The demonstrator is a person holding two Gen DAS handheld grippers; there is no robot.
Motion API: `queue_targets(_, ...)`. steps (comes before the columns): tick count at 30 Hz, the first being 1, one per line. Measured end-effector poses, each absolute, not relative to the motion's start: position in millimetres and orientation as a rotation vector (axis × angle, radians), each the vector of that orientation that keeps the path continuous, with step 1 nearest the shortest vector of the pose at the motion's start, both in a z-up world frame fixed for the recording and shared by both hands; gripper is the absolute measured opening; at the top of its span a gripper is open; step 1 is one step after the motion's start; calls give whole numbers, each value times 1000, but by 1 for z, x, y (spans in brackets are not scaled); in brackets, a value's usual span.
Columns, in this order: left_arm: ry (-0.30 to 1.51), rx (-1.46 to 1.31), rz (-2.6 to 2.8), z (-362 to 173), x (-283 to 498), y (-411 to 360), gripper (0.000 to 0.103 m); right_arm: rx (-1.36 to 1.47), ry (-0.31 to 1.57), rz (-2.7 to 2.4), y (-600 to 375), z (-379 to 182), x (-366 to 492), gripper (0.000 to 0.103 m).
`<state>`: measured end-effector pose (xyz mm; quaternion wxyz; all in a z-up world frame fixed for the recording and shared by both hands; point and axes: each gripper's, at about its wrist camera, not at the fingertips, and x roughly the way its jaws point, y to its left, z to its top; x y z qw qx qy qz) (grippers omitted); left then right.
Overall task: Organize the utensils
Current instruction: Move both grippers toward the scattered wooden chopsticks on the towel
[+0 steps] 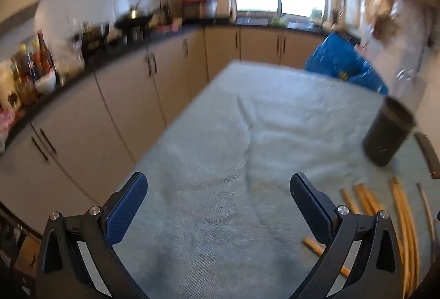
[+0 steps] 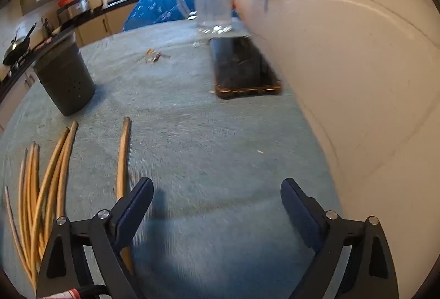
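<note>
Several wooden chopsticks point(image 2: 41, 189) lie on the light blue cloth at the left of the right wrist view; one chopstick point(image 2: 122, 158) lies apart, beside my right gripper's left finger. They also show at the lower right of the left wrist view point(image 1: 404, 213). A dark grey perforated holder point(image 2: 64, 79) stands upright beyond them; it also shows in the left wrist view point(image 1: 389, 131). My left gripper point(image 1: 218, 205) is open and empty over bare cloth, left of the chopsticks. My right gripper point(image 2: 217, 211) is open and empty, right of the chopsticks.
A phone point(image 2: 242, 70) in an amber case lies by the white wall point(image 2: 357, 79). A clear glass jug point(image 2: 213, 2) and a blue bag point(image 2: 156, 7) stand at the table's far end. Small keys point(image 2: 154, 55) lie mid-table. Kitchen cabinets point(image 1: 123, 95) run along the left.
</note>
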<state>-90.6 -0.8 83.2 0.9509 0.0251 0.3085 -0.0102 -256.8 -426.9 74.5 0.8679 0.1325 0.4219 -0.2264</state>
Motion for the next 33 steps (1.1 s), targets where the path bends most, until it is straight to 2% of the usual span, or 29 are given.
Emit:
queue_targets(5,496,41,-65,127,-133,-14,103,272,799,-536,-406,101,-294,96)
queue_targets(13,475,57,-67,141,-172,-13,103,203,556,-590,-350,145,-331,96)
queue_targets(21,513,-8,-141,134,-204,-18,103,218,518,-492,-311,155,-348,96)
queue_targets(33,557,83,-154,107,-215,-43,103,196,559,-457,-295,147,-349,96)
